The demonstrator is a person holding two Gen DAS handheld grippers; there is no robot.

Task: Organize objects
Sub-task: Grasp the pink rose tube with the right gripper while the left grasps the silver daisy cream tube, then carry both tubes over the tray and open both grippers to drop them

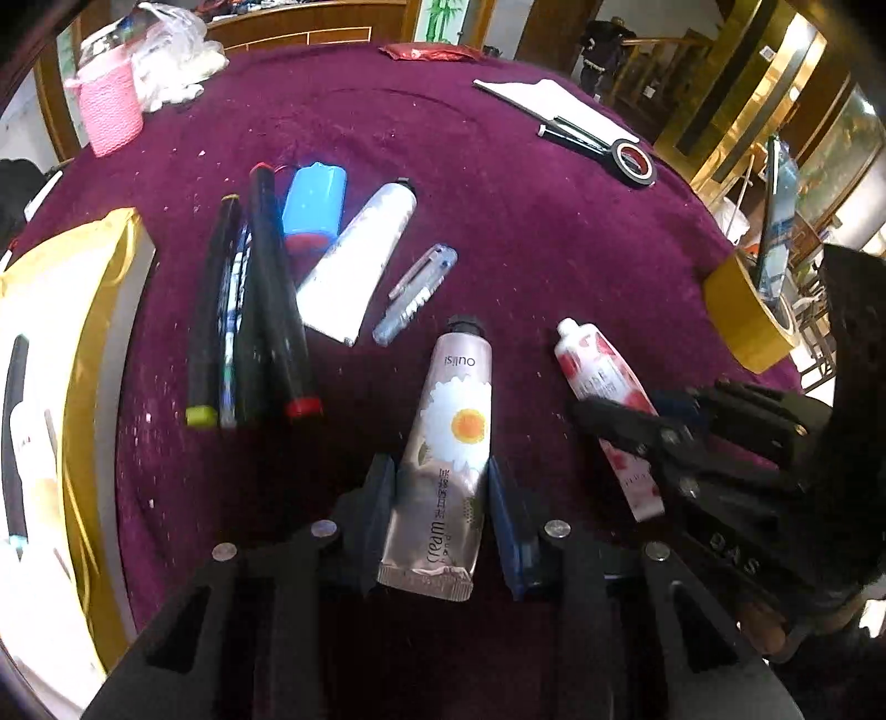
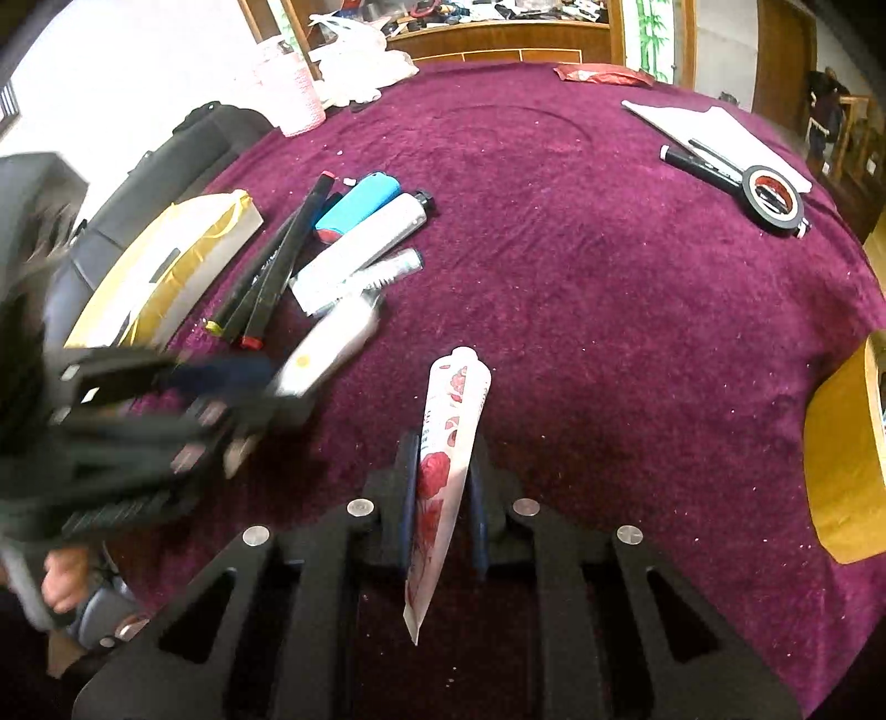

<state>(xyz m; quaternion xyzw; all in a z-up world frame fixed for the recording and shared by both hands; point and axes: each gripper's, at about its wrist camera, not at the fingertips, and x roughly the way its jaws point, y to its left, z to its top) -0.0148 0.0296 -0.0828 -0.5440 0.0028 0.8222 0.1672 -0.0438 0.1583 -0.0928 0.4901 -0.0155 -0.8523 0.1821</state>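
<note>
Restaurant-like dining hall, large round table [image 2: 609,277] under purple velvet cloth, wooden panelling [image 2: 498,41], gold-trimmed pillars [image 1: 775,94], bamboo picture [image 2: 650,39] behind

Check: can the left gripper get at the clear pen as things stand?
Probably not yet: the left gripper straddles the daisy cream tube. The clear pen itself lies uncovered just beyond, beside the white tube.

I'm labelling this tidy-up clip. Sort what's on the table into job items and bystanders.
Job items:
- silver daisy-print cream tube, between left gripper pads
- white rose-print tube, clamped in right gripper
- black marker pens, blue lighter, plain white tube

Bystanders:
- yellow tape roll
- black tape roll
- pink knitted basket
</note>
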